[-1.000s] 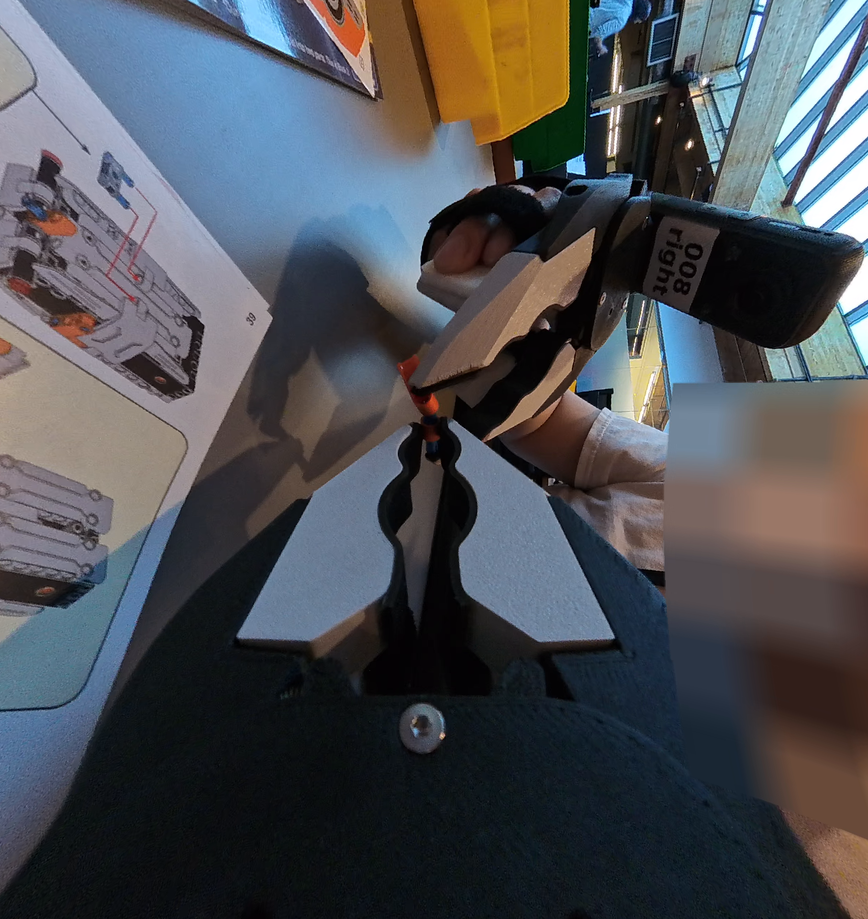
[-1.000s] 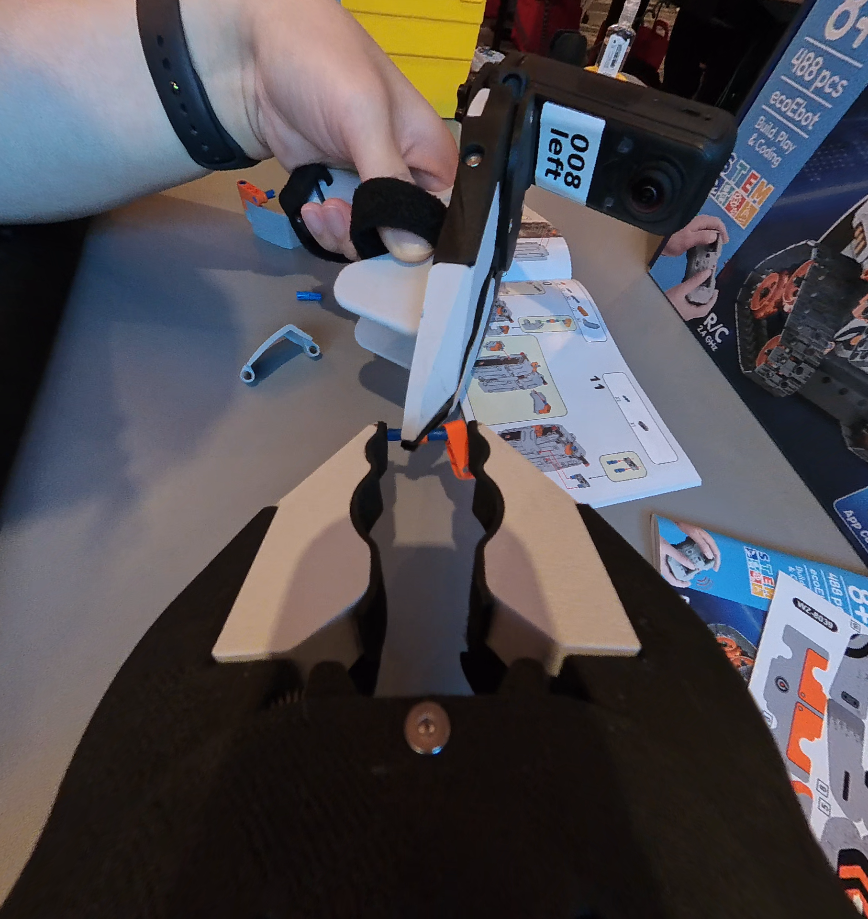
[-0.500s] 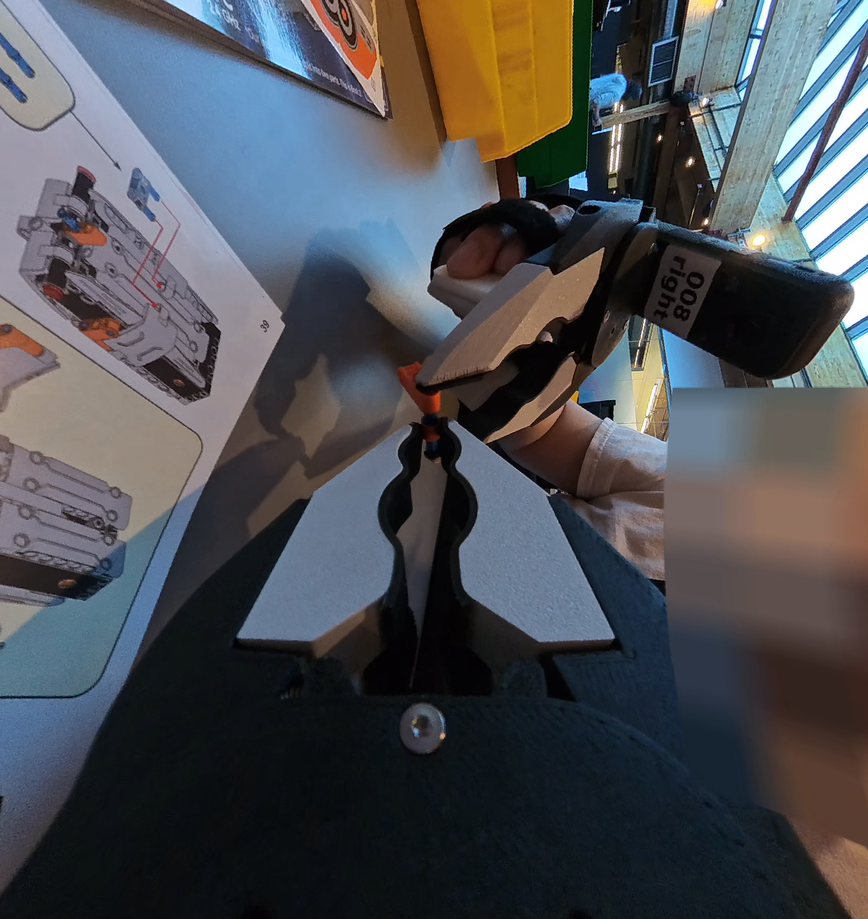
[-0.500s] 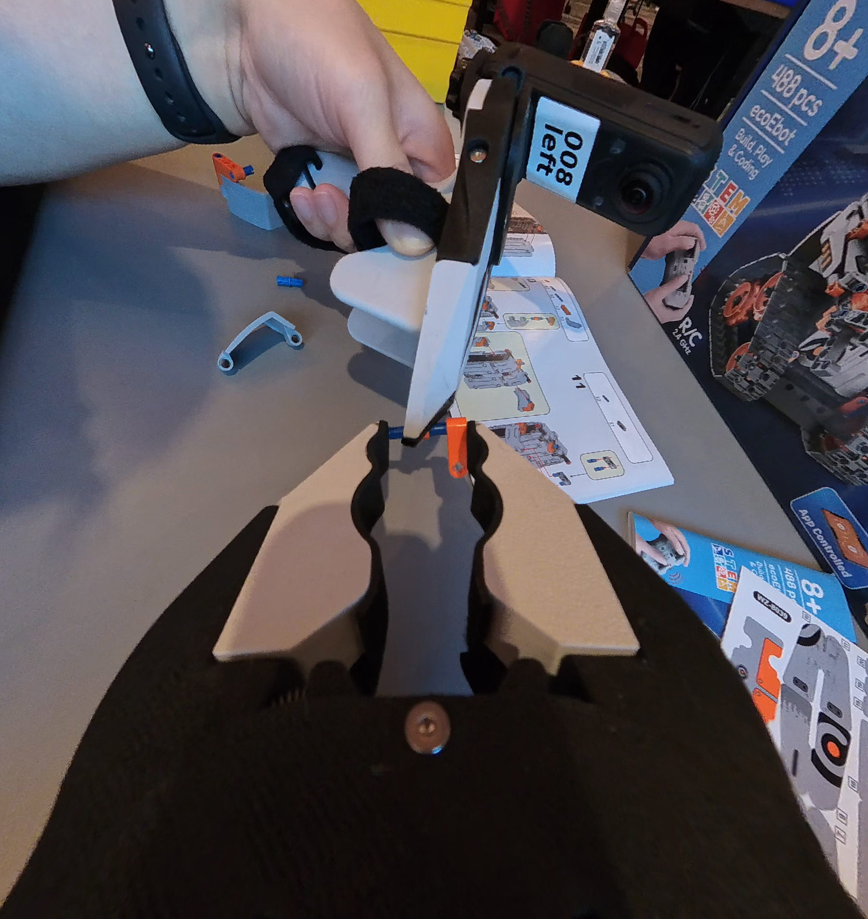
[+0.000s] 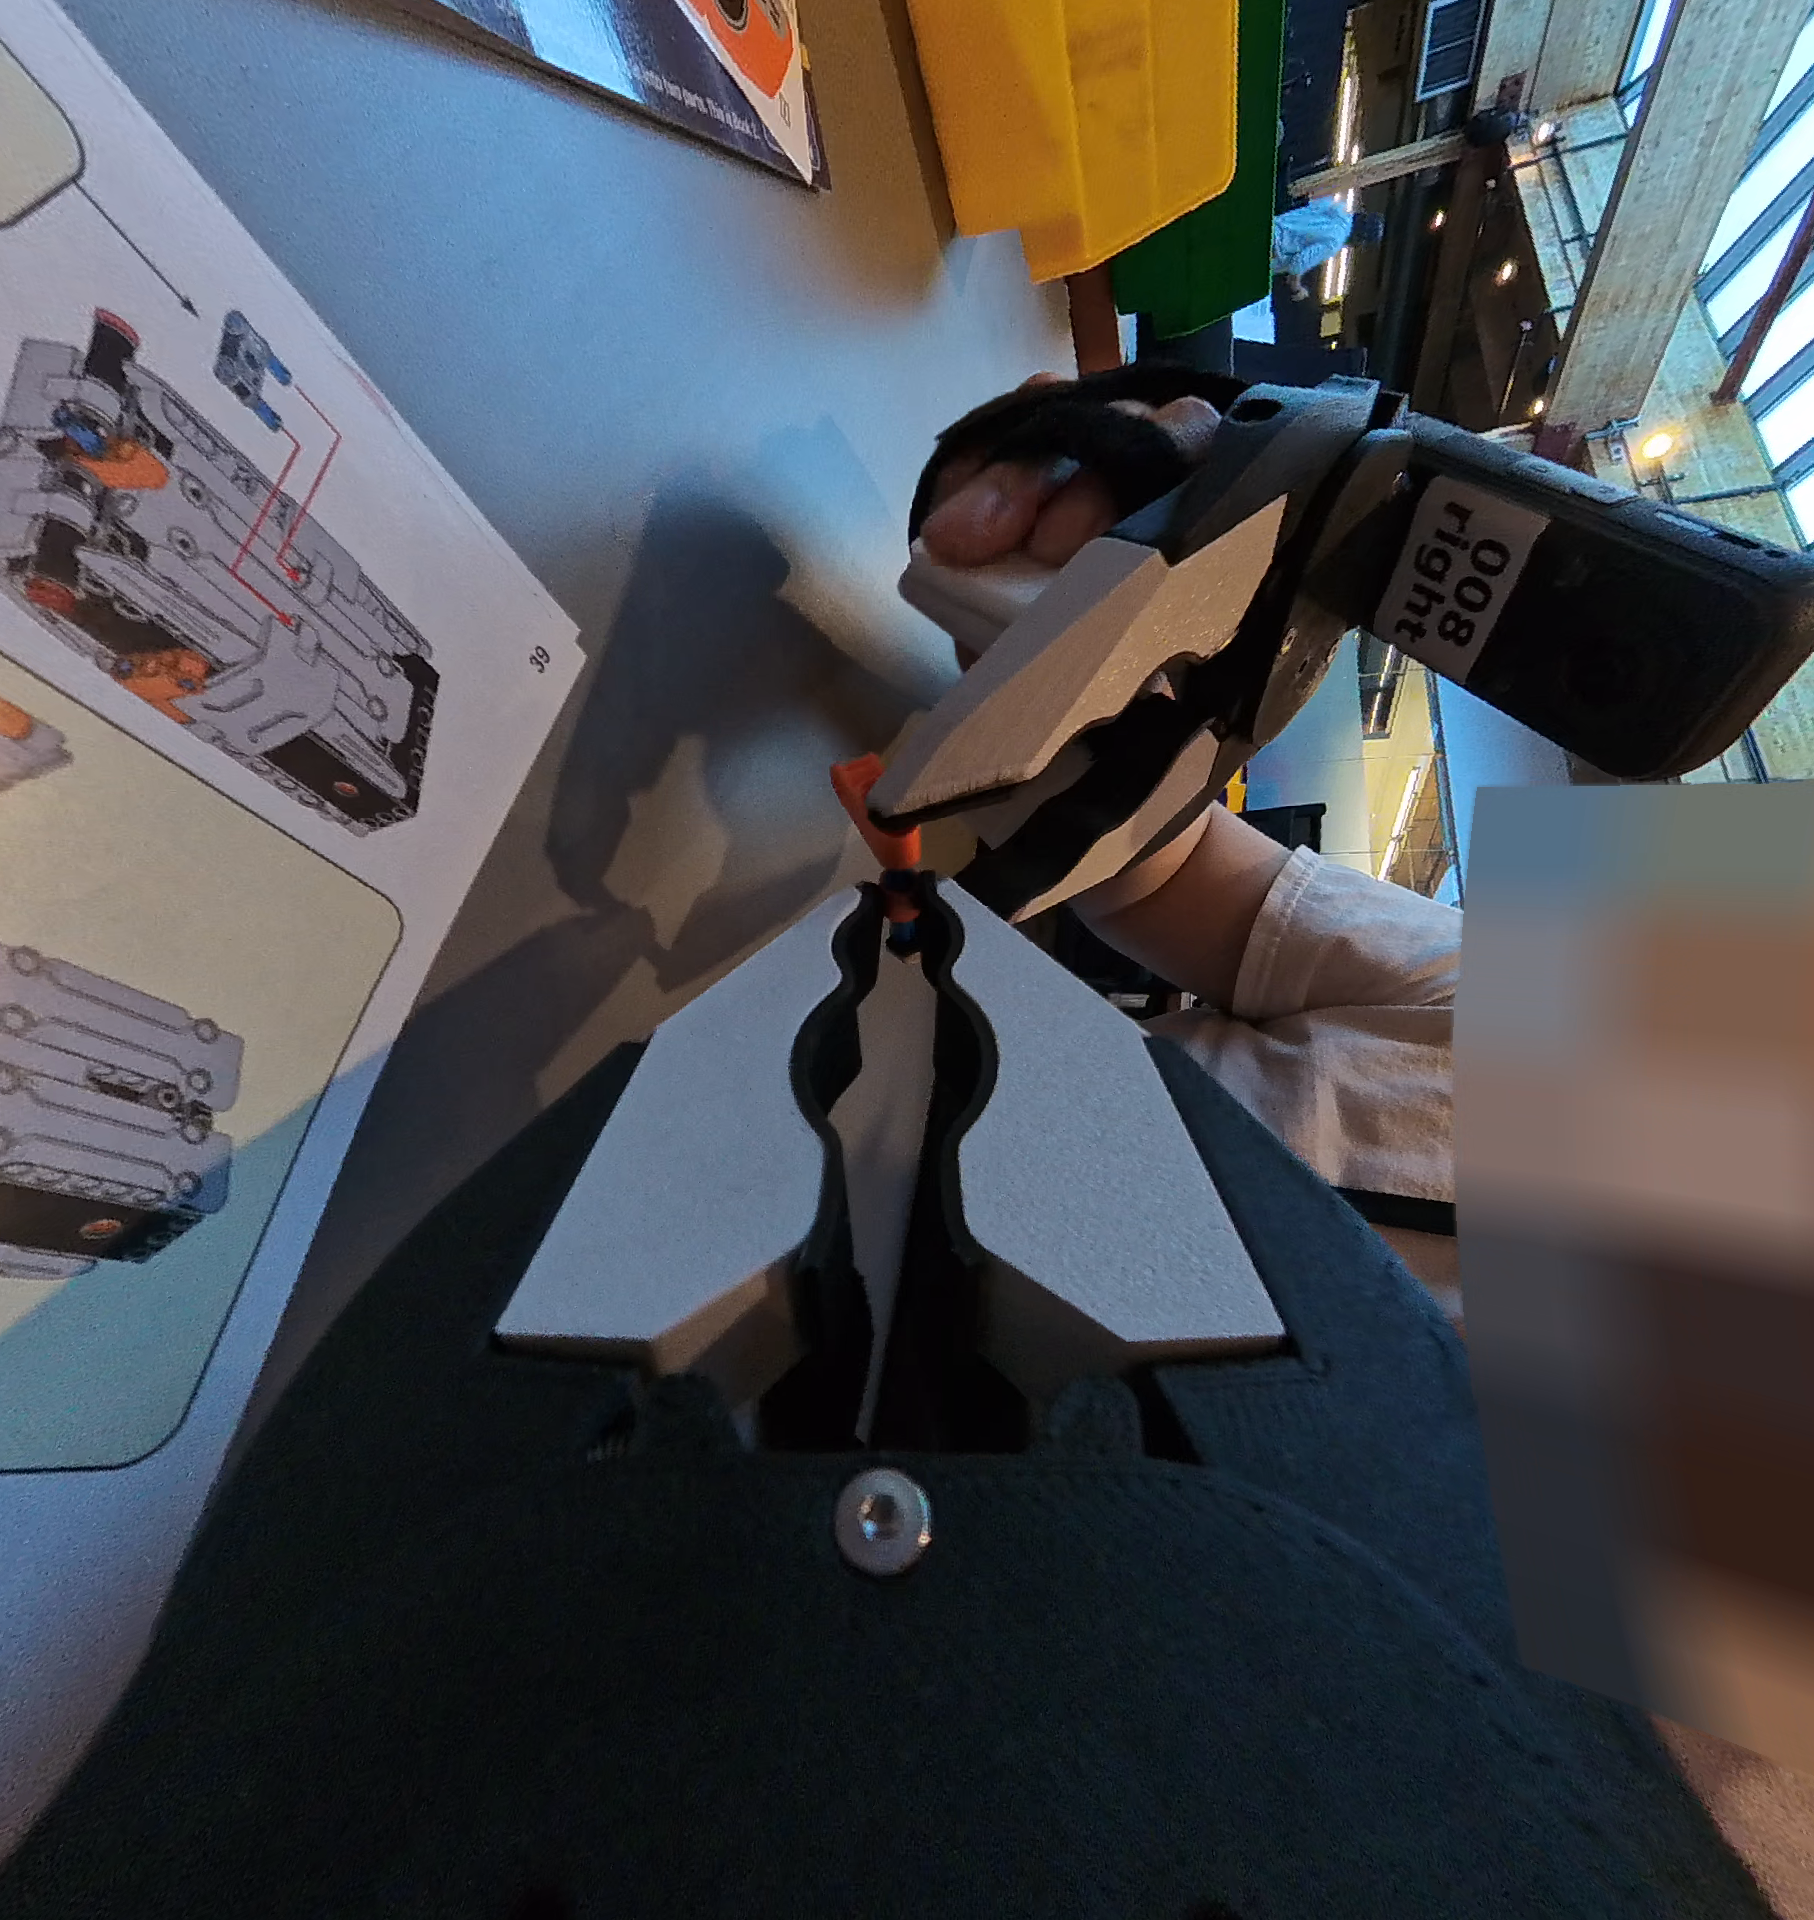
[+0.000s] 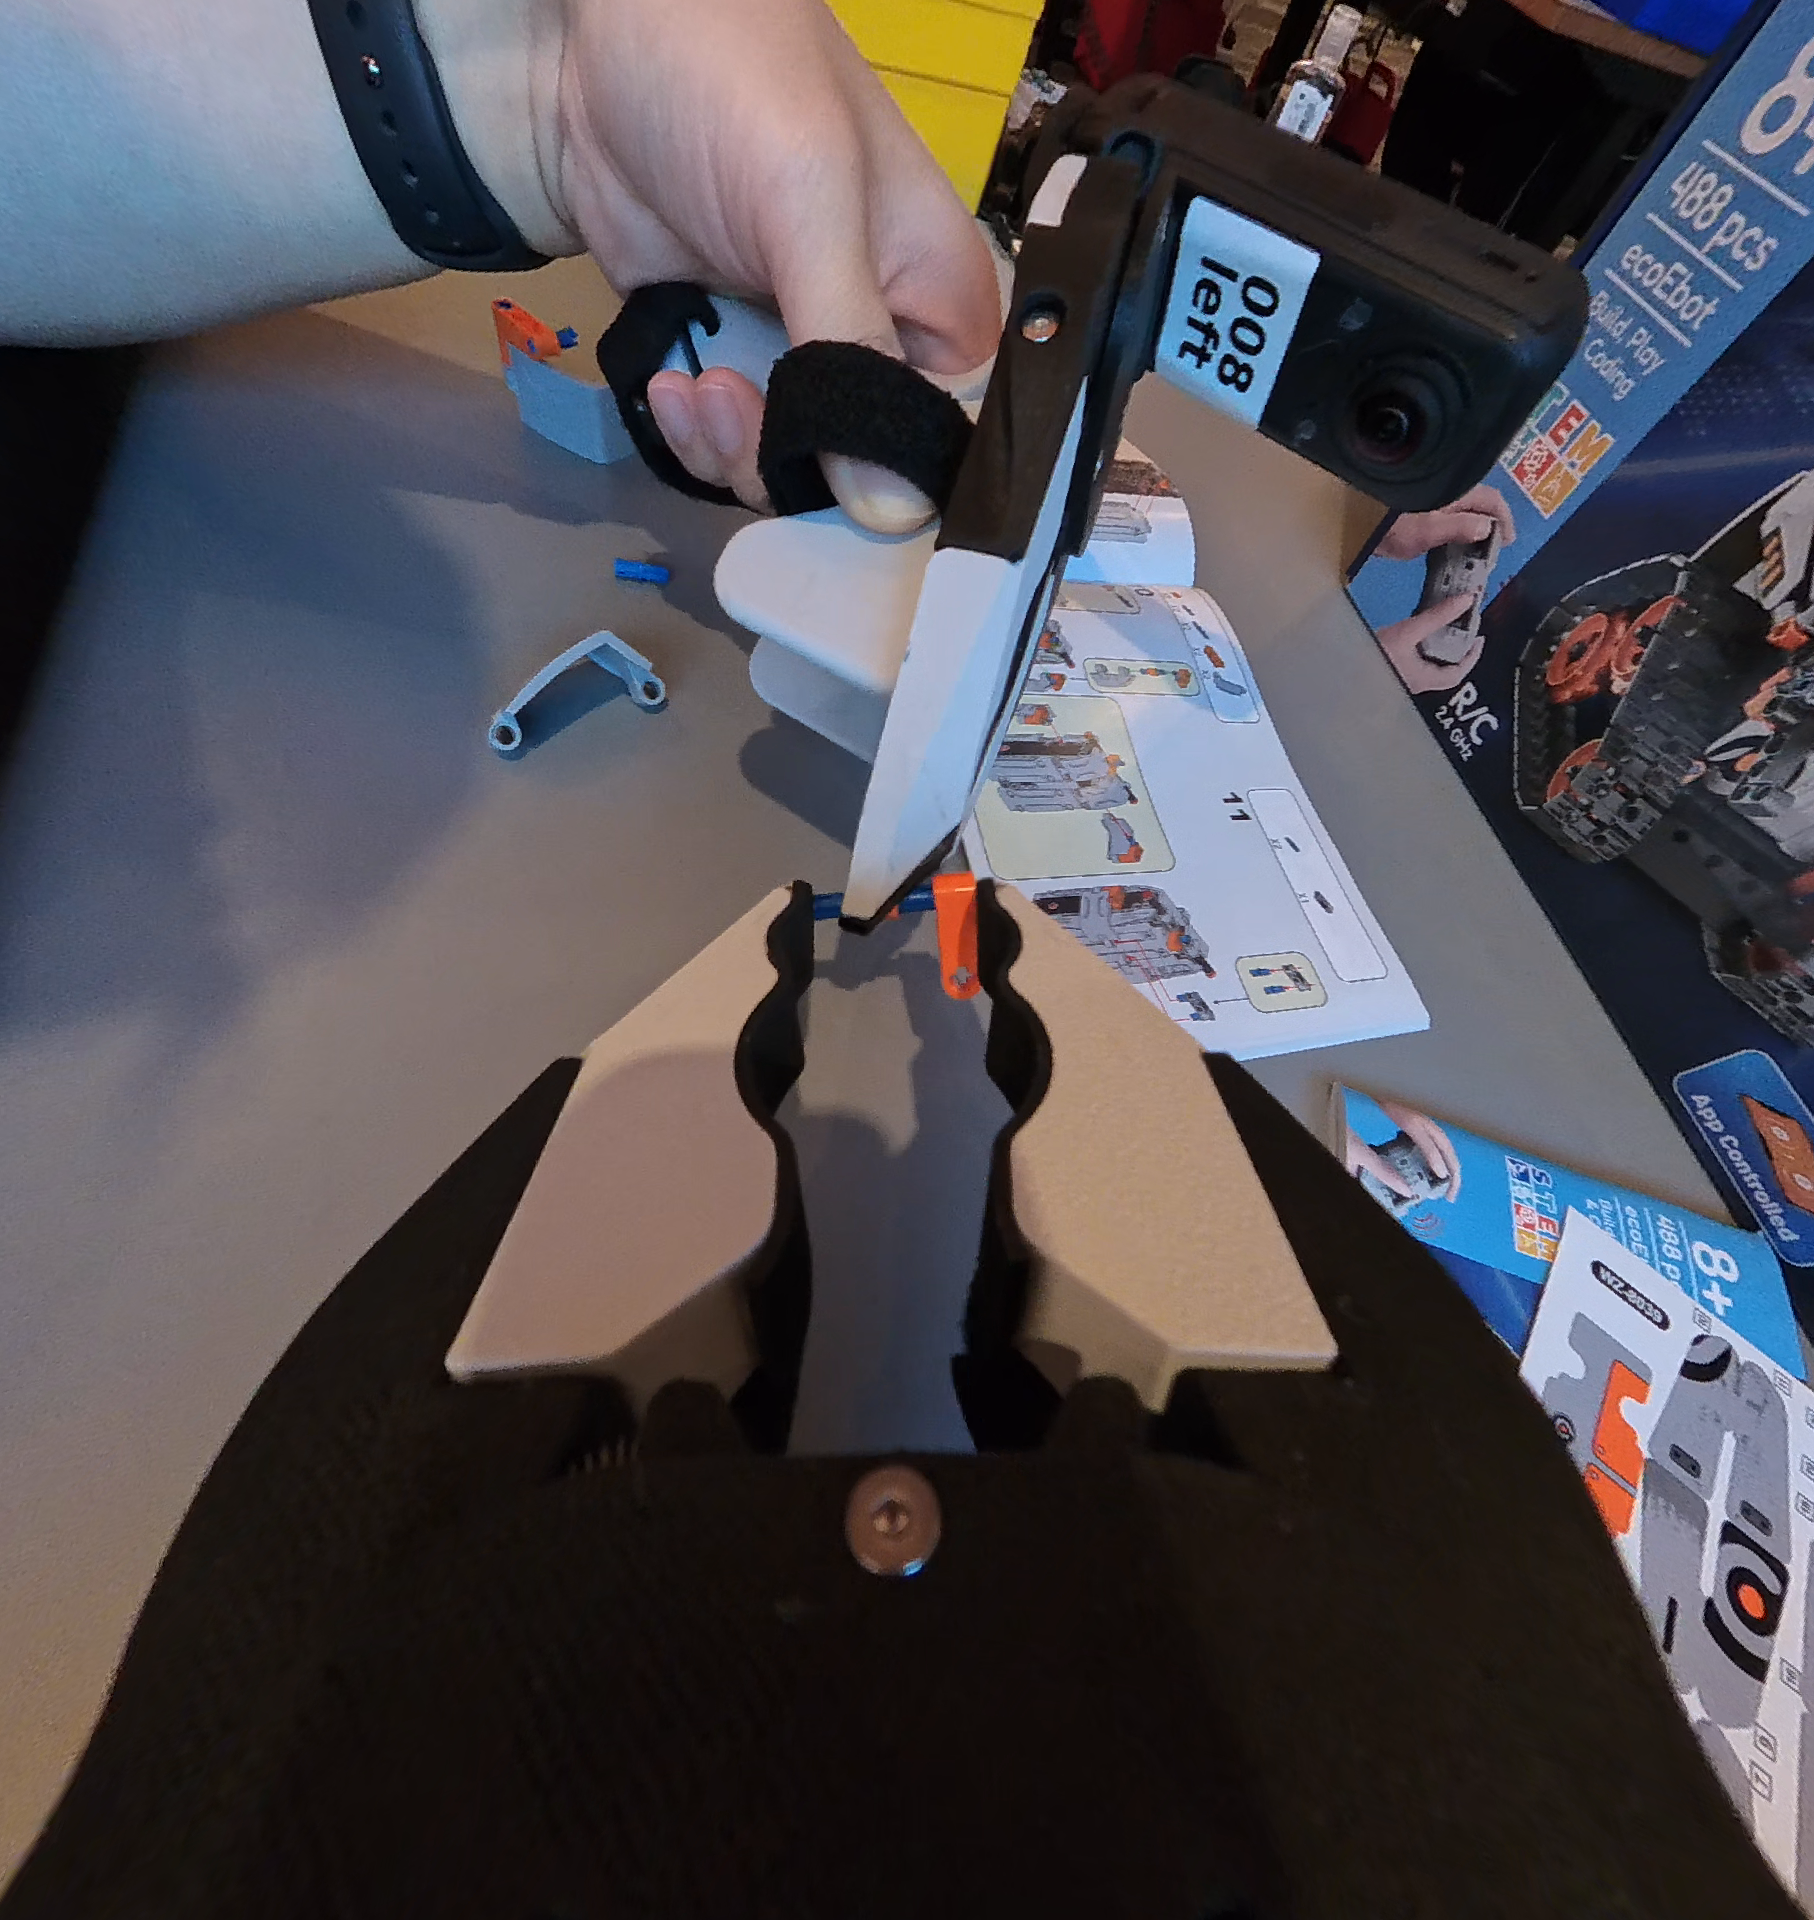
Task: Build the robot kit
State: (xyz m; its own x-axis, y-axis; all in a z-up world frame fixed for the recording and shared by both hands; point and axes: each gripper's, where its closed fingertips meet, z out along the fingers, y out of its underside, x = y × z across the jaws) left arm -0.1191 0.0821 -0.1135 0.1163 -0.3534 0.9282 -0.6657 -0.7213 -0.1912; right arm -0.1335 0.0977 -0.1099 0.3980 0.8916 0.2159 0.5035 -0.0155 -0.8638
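Blue pin (image 6: 830,902) and orange piece (image 6: 955,935), held in the air above the grey table (image 6: 259,935). The pin runs crosswise between the fingers of the right gripper (image 6: 895,909) and meets the orange piece square to its face. That piece lies flat against the inner side of one right finger. The left gripper (image 5: 900,904) comes in from above with its jaws closed on the pin's shaft, right at the fingertips.

The right jaws stand apart, and the pin and orange piece together span the gap. We cannot tell whether these jaws press on the pair or merely flank it. We note that the left gripper's hold is narrow and uses the fingertips alone.

An open instruction booklet (image 6: 1194,831) lies on the table just beyond the grippers. A grey curved piece (image 6: 570,691), a loose blue peg (image 6: 641,569) and a grey-and-orange part (image 6: 550,384) lie well apart to the other side. A printed box (image 6: 1713,623) stands at the table's edge.
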